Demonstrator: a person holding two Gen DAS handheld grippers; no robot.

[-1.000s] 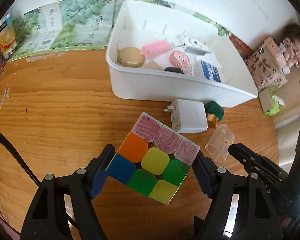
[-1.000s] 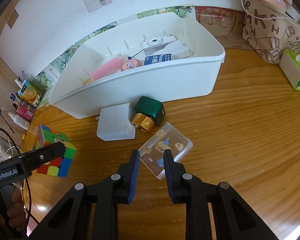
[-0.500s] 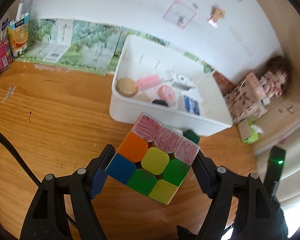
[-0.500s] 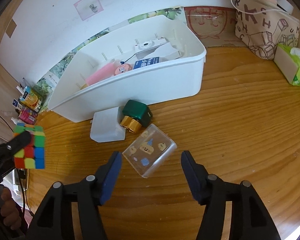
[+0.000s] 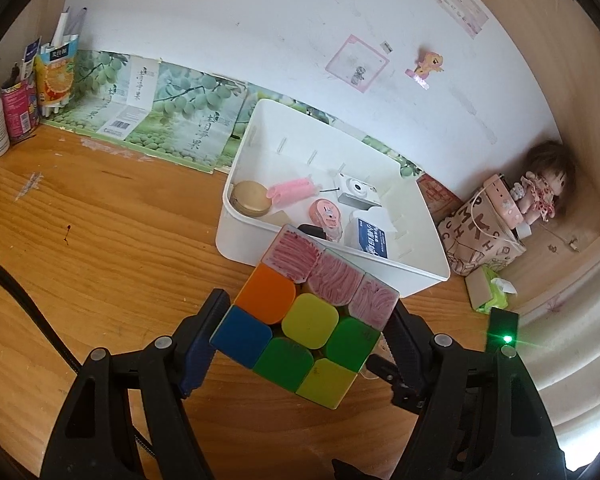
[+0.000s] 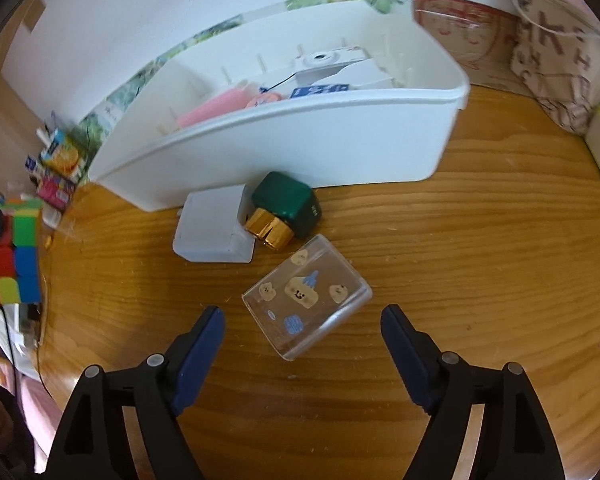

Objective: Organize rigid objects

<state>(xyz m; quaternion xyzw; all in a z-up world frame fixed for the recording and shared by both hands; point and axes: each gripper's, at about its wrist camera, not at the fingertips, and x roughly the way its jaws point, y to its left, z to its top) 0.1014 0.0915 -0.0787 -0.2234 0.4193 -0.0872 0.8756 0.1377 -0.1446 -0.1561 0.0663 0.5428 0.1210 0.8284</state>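
Observation:
My left gripper is shut on a multicoloured puzzle cube and holds it in the air in front of the white storage bin. The same cube shows at the left edge of the right wrist view. My right gripper has its jaws opening, wide apart above the wooden table. A clear plastic box with bear stickers lies just ahead of the fingertips, partly between them, untouched. Beyond it lie a white charger and a green-and-gold block, next to the bin.
The bin holds a gold tin, a pink roller, a small white camera and a blue-labelled pack. A patterned bag, a doll and tissues stand at the right. Cartons and bottles sit far left.
My right gripper went from shut to wide open over the clear box. The left gripper lifted the cube and tilted up, so the wall and bin now fill more of its view.

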